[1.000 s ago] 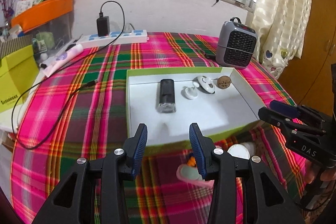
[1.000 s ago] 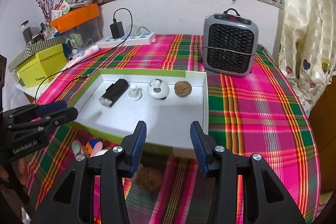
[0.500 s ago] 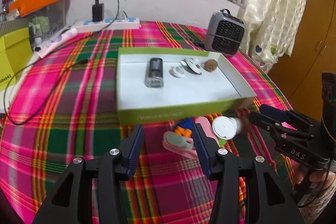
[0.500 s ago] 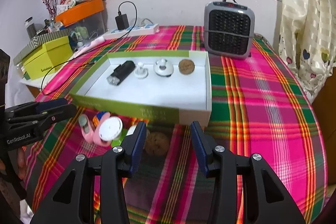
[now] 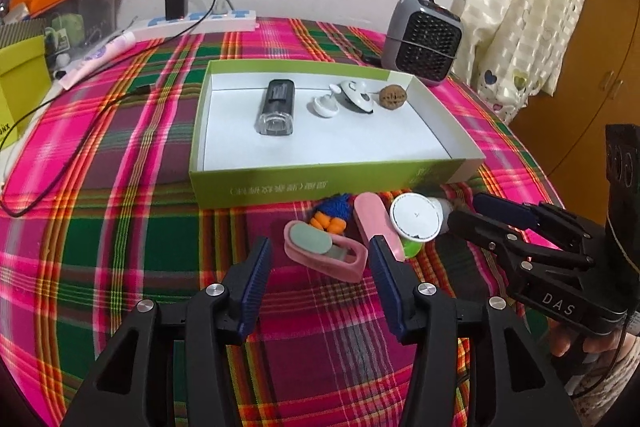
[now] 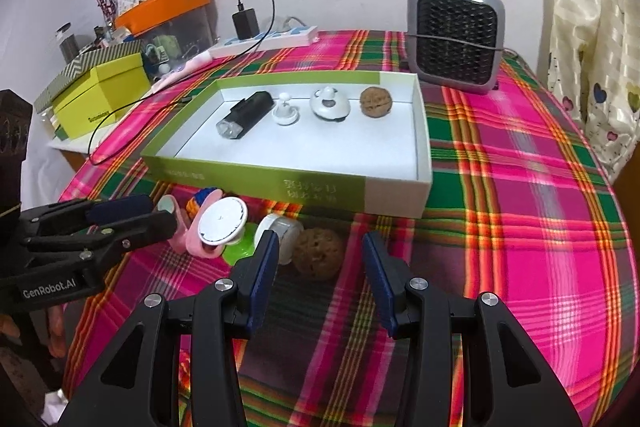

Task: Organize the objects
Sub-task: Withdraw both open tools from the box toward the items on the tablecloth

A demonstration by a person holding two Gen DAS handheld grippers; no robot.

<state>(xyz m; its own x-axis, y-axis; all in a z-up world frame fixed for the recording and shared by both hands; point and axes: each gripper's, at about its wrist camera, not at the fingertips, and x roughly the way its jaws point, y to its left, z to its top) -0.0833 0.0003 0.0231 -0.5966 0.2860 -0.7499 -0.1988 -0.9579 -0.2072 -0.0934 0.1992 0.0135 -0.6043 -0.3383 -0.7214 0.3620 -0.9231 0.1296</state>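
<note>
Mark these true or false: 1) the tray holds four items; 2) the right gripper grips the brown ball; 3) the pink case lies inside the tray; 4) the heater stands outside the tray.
1) True: the tray holds a black device, two white pieces and a walnut.
2) False: the right gripper is open, the brown ball ungripped.
3) False: the pink case lies on the cloth before it.
4) True: heater.

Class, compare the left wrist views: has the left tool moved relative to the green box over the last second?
Yes. The left tool has pulled back from the green box, now standing short of its near wall, over the pink case.
</note>
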